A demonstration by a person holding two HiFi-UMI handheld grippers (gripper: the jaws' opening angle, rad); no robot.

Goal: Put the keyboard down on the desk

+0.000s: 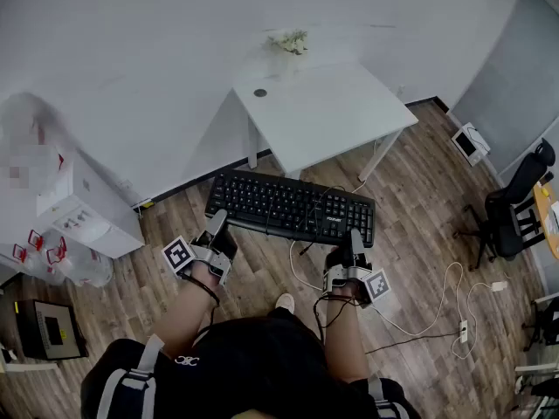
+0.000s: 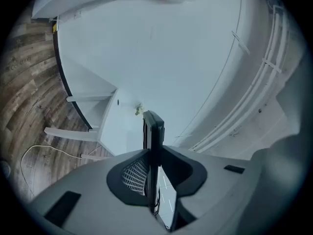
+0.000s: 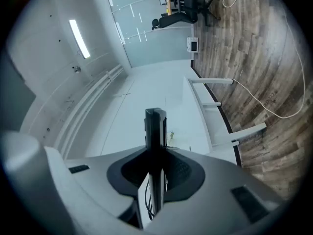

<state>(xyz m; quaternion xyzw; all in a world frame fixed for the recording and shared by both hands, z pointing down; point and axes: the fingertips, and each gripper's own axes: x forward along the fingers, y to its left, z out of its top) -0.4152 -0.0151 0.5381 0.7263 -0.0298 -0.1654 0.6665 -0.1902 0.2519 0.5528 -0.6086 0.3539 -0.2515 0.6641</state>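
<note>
Soft, even light is filling the room in the head view; the white wall (image 1: 157, 51) is showing bright without glare; the table (image 1: 349, 120) is throwing only a pale, blurred shadow onto the wall beneath it; the wood floor (image 1: 419, 199) is staying evenly lit. Both gripper views are bending strongly toward their edges and darkening into a black round border; a ceiling light strip (image 3: 78, 38) is glowing white in the right gripper view; a cool bluish cast is tinting both.

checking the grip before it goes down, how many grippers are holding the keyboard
2. The left gripper clamps the keyboard on its near edge toward the left end; the right gripper clamps the near edge toward the right end. None hidden.
</note>
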